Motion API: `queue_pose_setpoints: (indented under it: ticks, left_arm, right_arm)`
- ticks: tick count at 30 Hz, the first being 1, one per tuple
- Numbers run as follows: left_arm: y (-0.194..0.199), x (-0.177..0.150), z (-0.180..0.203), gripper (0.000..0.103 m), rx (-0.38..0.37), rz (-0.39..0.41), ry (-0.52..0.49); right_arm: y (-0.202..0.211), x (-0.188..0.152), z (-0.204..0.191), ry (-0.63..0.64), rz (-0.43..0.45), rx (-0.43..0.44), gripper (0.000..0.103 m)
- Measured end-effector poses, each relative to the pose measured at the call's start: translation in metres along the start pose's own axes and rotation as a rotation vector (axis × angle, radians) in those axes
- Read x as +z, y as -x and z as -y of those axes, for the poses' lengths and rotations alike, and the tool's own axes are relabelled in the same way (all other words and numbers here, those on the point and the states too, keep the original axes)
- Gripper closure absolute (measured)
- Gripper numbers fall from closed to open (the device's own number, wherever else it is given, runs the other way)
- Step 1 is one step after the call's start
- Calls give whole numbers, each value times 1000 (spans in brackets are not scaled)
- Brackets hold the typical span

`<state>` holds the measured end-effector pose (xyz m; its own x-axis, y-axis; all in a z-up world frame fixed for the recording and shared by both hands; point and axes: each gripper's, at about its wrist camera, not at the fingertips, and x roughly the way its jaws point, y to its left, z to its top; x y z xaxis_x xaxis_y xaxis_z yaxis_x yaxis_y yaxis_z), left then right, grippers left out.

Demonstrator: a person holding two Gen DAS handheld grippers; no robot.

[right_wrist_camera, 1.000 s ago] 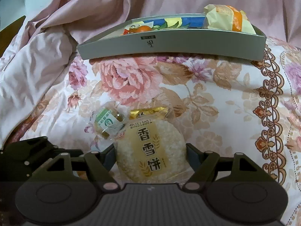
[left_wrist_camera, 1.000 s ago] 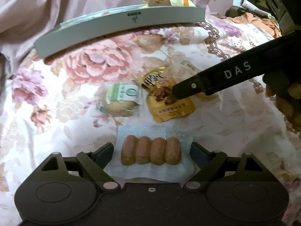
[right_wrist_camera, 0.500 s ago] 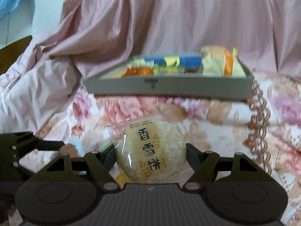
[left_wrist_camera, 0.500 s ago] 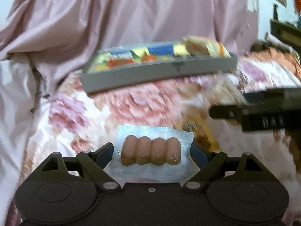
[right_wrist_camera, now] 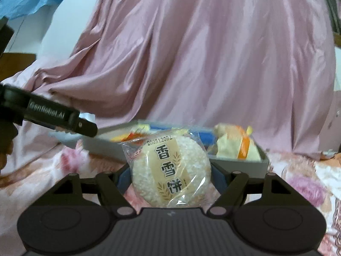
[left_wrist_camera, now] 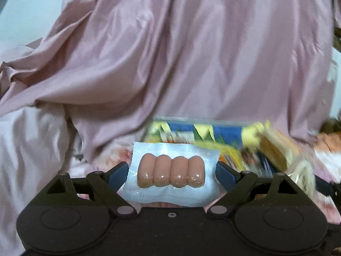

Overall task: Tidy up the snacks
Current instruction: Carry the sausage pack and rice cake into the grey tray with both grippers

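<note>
Two grips loaded. Left gripper (left_wrist_camera: 173,171): jaws set wide, clamped on both side edges of the sausage pack (left_wrist_camera: 170,172) (four links side by side in clear textured film), pack carried flat and clear of the bed. Right gripper (right_wrist_camera: 170,176): jaws likewise wide, closed on the rice cracker (right_wrist_camera: 171,170), a round white disc in a clear wrapper with a tan label strip and a printed date code, label facing the camera, upright.

Grey tray (right_wrist_camera: 261,162) ahead on the floral bedspread (right_wrist_camera: 298,183), already holding a yellow-and-orange wrapped snack (right_wrist_camera: 236,147) at its right end plus blue and yellow packets (right_wrist_camera: 204,136) behind. From the left wrist view, tray contents (left_wrist_camera: 213,132) smeared by motion blur just beyond the sausage pack; individual items not readable there.

Left gripper's finger (right_wrist_camera: 64,119) visible at left of the right wrist view, tip above the tray's near-left corner (contact not determinable). Pink draped cloth (left_wrist_camera: 191,53) fills the background in both views.
</note>
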<state>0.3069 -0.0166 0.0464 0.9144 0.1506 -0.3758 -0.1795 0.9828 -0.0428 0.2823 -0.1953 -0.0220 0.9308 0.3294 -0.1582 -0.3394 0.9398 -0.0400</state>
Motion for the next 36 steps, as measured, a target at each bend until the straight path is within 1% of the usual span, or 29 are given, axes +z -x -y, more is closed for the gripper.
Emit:
queue_pose_setpoints:
  ticks: [3, 5, 8, 11, 15, 20, 26, 30, 36]
  left_arm:
    - [-17, 18, 0, 14, 36, 23, 36]
    - [-30, 24, 1, 14, 50, 22, 47]
    - [-51, 31, 5, 14, 71, 16, 50]
    - [-71, 32, 9, 14, 79, 6, 65]
    - [-96, 28, 13, 14, 85, -36, 71]
    - [-113, 18, 15, 14, 102, -71, 73]
    - [-125, 9, 15, 14, 108, -120, 104]
    - [-129, 7, 17, 13, 109, -140, 103]
    - [-134, 4, 14, 11, 112, -174, 142]
  right_arm:
    - [-18, 11, 0, -6, 71, -41, 24]
    - [-35, 19, 3, -20, 97, -55, 24]
    - [-53, 25, 6, -21, 137, -57, 24]
    - [-71, 28, 6, 0, 151, -52, 24]
    - [-87, 28, 7, 30, 132, -54, 24]
    - [-103, 27, 3, 39, 83, -34, 24]
    - [-112, 27, 4, 33, 36, -18, 24]
    - [-119, 27, 7, 17, 4, -14, 26]
    - [-121, 27, 8, 17, -6, -6, 25]
